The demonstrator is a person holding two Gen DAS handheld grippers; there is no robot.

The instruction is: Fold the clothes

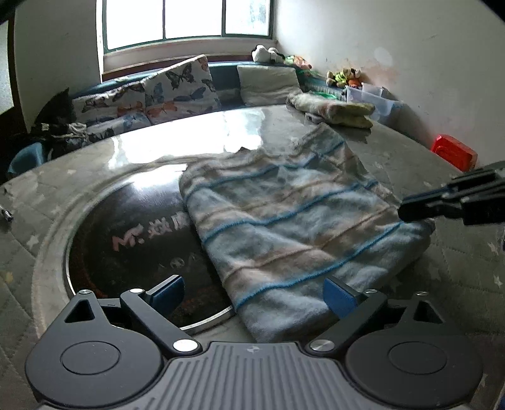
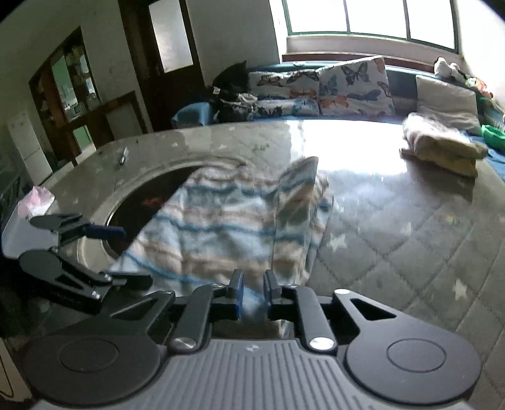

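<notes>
The big quilted table (image 1: 457, 284) fills both views, and everything is placed off it here. Set into its middle is a dark round glass inset (image 1: 132, 239), and across that inset's right edge lies the striped sweater (image 1: 284, 227), pale blue and tan bands, already doubled into a rough rectangle. Towards the table's far edge sits a folded pile (image 1: 334, 110) of other garments, well apart from the sweater.

Now the hands. The left gripper (image 1: 252, 295) hovers over the sweater's near corner, fingers spread wide, nothing between them. The right gripper (image 2: 252, 296) is at the sweater's right edge, fingers drawn close together with a fold of striped cloth running between them; it looks pinched onto the fabric, though the contact itself is blurred.

The risks from here, as a judgement: the fuzzy knit is thick and loose, so a pinch at one edge may catch only the top layer, and the lower layers would drag and open the fold. The glass inset looks slick, so the sweater could slide rather than crease. With the left fingers unclenched, nothing anchors the near corner if the right pulls.

Hard to read: the sleeves and neckline are lost in the folds, the right view is motion-smeared, glare from the window (image 1: 189, 19) washes out the table's far half, and the lettering on the glass is partly covered.
</notes>
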